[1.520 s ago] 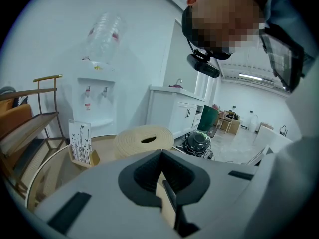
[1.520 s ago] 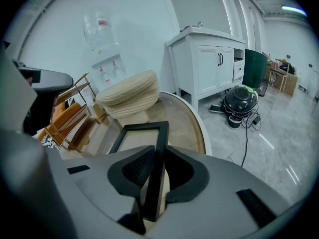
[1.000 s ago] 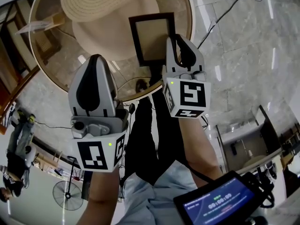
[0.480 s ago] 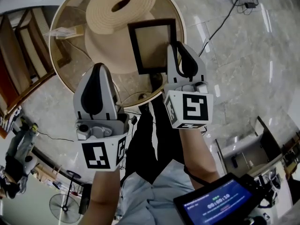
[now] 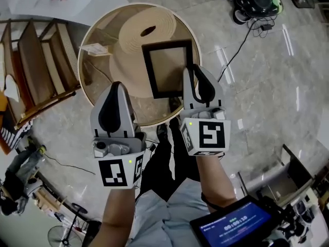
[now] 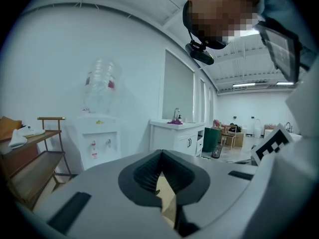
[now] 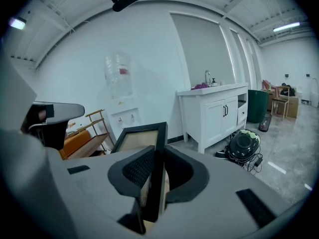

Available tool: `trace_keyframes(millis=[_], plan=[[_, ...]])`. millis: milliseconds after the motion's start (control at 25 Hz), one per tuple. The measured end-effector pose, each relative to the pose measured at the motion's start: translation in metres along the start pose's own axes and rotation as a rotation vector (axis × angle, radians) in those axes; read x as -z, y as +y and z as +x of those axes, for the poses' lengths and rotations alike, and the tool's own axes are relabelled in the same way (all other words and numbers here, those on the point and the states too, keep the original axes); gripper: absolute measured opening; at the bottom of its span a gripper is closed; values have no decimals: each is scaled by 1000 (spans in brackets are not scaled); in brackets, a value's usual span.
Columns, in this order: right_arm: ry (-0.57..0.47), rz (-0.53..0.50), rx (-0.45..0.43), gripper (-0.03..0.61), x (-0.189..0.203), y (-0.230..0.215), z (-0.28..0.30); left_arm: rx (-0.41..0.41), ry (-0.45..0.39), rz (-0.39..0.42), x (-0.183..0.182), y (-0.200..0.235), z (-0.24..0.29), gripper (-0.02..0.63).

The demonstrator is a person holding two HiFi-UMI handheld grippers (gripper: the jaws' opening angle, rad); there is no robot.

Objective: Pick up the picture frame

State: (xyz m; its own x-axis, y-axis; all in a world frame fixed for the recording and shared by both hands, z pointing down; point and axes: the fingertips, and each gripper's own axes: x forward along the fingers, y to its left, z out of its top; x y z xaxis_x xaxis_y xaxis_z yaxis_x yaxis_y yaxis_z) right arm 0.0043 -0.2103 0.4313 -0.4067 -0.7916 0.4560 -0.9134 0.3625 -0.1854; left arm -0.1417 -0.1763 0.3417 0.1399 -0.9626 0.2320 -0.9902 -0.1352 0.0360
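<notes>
Risen farther above the round glass table (image 5: 82,63): black rectangular picture frame (image 5: 167,66), pinched edgewise by right gripper (image 5: 199,73); left gripper (image 5: 117,87) closed on nothing. Pickup seemingly done.

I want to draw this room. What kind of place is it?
Probably a big office or workshop hall, hard to be sure: a water cooler stands by the wall, a white sink cabinet beside it, and strip lights run under a high ceiling.
</notes>
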Motion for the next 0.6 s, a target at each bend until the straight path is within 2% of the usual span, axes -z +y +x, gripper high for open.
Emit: trace_keyframes(millis=[600], plan=[[-161, -69, -38, 78, -96, 61, -103, -15, -155, 59, -109, 7, -81, 11]])
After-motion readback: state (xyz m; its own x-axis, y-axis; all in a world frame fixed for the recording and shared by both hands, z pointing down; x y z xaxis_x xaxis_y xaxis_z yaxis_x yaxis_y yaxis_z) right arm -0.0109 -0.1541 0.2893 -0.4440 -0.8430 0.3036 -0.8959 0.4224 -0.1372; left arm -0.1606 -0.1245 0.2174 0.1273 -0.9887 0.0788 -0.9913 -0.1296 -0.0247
